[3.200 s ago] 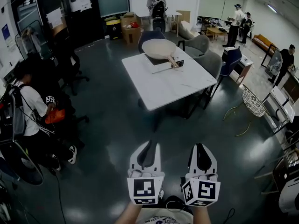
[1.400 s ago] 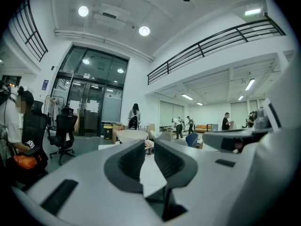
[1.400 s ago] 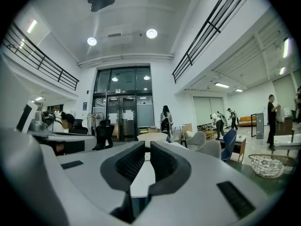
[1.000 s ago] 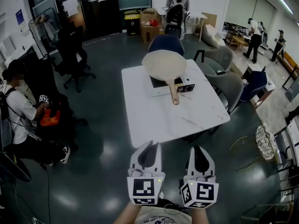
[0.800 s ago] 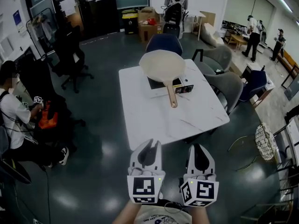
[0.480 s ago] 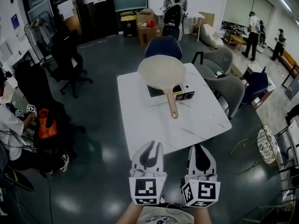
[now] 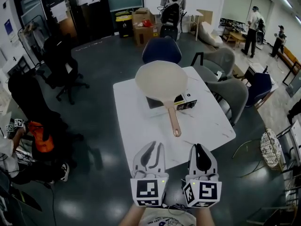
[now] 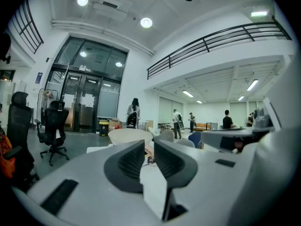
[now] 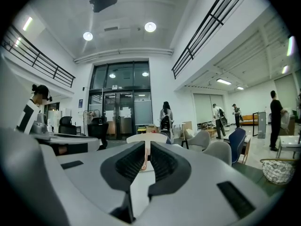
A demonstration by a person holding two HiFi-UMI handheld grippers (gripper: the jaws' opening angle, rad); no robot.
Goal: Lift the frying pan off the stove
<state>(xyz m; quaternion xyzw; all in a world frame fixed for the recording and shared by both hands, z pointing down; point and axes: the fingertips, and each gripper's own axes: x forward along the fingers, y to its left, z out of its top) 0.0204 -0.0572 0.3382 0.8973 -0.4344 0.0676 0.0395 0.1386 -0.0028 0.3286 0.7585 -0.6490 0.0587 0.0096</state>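
Note:
A cream frying pan (image 7: 161, 80) with a long copper-coloured handle (image 7: 174, 121) sits on a small portable stove (image 7: 182, 101) on a white table (image 7: 136, 121). The handle points toward me. Both grippers are held low in front of me, short of the table's near edge. My left gripper (image 7: 154, 148) is shut with nothing in it, and so is my right gripper (image 7: 199, 149). In the left gripper view the pan (image 8: 128, 134) shows past the gripper (image 8: 149, 147). The right gripper (image 9: 146, 147) points straight at the pan (image 9: 149, 138) and its handle.
A blue chair (image 7: 162, 50) stands behind the table and two grey chairs (image 7: 233, 91) at its right. Black office chairs (image 7: 60, 60) are at the left. A wire basket (image 7: 269, 149) sits at the right. A seated person (image 7: 9, 145) is at the left, others stand far back.
The table and pan have come nearer and lower in the head view as I walk toward them. Both grippers keep the same shut pose in front of me.

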